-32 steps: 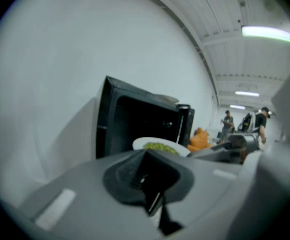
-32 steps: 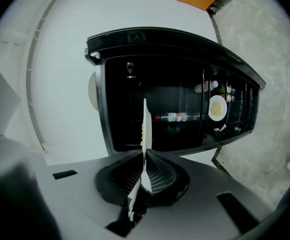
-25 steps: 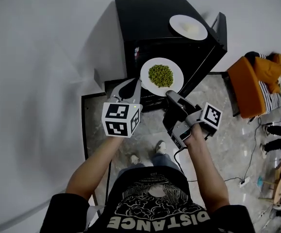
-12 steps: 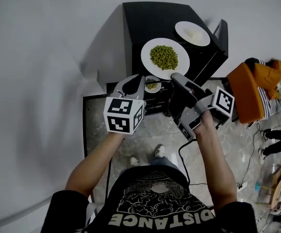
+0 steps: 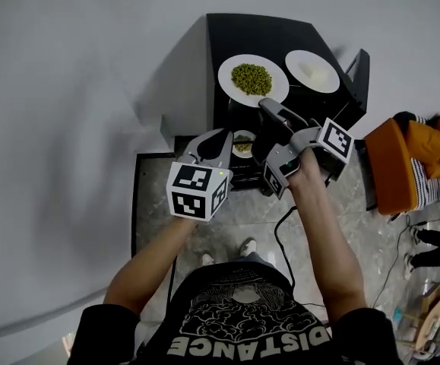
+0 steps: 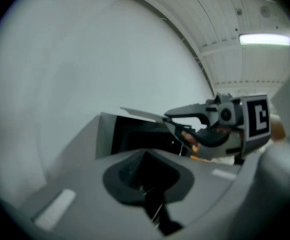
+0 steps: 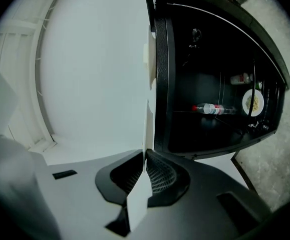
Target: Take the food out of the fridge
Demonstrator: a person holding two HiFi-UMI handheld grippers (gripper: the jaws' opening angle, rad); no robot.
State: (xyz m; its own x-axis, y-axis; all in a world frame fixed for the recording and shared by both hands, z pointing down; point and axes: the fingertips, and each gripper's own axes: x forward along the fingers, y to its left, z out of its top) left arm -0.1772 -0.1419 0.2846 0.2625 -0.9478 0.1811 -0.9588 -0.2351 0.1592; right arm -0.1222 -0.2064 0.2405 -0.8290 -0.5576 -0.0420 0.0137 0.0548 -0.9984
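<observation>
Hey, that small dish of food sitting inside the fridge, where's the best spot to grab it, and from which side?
Probably the front rim of the small dish, reached level through the open front of the fridge. It is shallow and flat with food in the middle, so one jaw over the bare rim and one under looks safest.

A white plate of green peas [image 5: 231,82] is held level by its near rim in the right gripper [image 5: 265,105], over the top of the black fridge [image 5: 242,33]. A second plate [image 5: 299,61] with pale food is set on that top, just beside it. A small dish [image 5: 242,144] of food is seen inside the open fridge.
</observation>
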